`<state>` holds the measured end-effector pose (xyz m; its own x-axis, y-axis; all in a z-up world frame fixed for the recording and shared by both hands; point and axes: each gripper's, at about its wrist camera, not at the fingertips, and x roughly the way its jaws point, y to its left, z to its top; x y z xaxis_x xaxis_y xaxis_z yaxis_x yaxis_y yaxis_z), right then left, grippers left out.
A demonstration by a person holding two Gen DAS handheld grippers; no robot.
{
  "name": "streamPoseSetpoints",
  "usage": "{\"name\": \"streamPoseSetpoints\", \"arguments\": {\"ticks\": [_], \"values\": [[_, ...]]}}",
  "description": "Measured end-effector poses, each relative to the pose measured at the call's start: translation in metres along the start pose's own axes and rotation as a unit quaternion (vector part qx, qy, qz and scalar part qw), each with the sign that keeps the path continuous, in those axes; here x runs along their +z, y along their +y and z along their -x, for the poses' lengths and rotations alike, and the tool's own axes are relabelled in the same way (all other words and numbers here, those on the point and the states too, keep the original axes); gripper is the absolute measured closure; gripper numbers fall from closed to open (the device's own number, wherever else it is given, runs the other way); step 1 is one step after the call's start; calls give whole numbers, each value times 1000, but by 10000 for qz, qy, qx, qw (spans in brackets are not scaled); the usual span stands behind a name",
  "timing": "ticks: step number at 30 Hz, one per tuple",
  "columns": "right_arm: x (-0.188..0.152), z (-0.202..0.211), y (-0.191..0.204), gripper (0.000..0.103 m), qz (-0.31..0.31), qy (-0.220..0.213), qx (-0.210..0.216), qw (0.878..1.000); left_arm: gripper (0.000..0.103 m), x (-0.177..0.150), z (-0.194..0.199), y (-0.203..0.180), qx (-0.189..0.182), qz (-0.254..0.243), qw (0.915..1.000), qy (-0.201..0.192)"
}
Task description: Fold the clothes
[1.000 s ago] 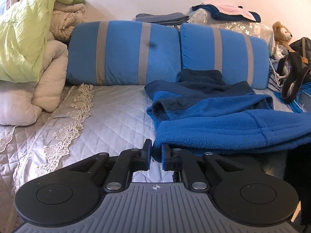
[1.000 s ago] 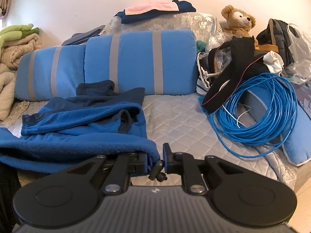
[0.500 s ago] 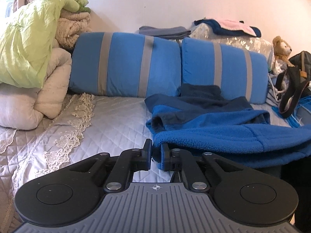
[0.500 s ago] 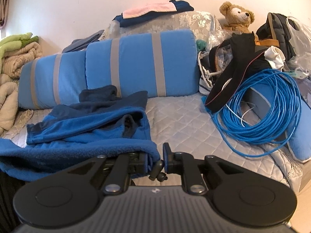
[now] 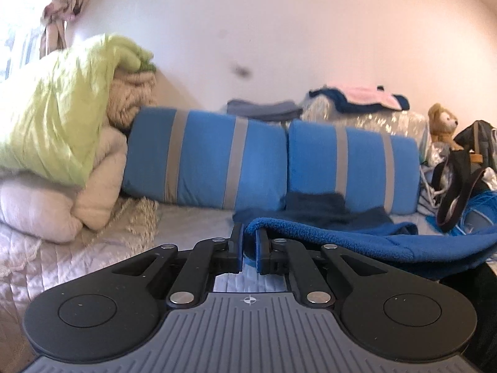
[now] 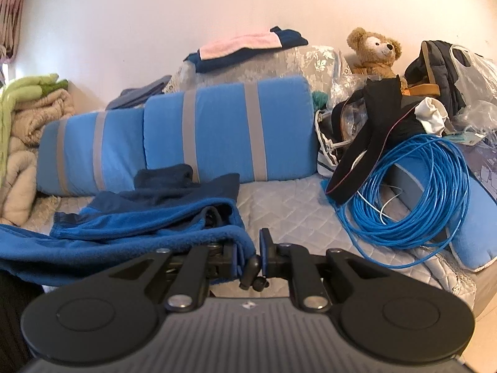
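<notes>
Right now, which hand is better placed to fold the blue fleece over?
Probably neither alone. The left gripper and the right gripper are each shut on an end of the blue fleece's near edge, so both look equally ready to carry it toward the striped cushions.

Ahead of your claws a plain pale wall (image 5: 279, 31) rises behind two blue cushions with grey stripes (image 5: 205, 161). The quilted grey bed cover (image 6: 289, 208) lies beneath them. Far left of your left claw, daylight comes past a tied-back curtain (image 5: 59, 15).
</notes>
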<state>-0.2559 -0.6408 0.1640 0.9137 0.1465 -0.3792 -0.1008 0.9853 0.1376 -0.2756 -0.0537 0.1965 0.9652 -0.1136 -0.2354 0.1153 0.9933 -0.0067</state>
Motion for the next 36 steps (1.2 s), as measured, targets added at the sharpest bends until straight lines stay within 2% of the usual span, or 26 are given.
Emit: {"name": "streamPoseSetpoints", "arguments": {"ticks": [4, 8, 19, 36], "values": [[13, 21, -2, 90, 33, -158, -14, 9999, 95, 16, 14, -7, -59, -157, 9997, -184], [21, 24, -5, 90, 34, -197, -21, 9998, 95, 20, 6, -9, -194, -180, 9996, -104], [26, -8, -6, 90, 5, 34, -27, 10000, 95, 17, -23, -10, -313, -179, 9993, 81], [38, -23, -5, 90, -33, 168, 22, 9999, 95, 32, -43, -10, -505, -25, 9983, 284]]}}
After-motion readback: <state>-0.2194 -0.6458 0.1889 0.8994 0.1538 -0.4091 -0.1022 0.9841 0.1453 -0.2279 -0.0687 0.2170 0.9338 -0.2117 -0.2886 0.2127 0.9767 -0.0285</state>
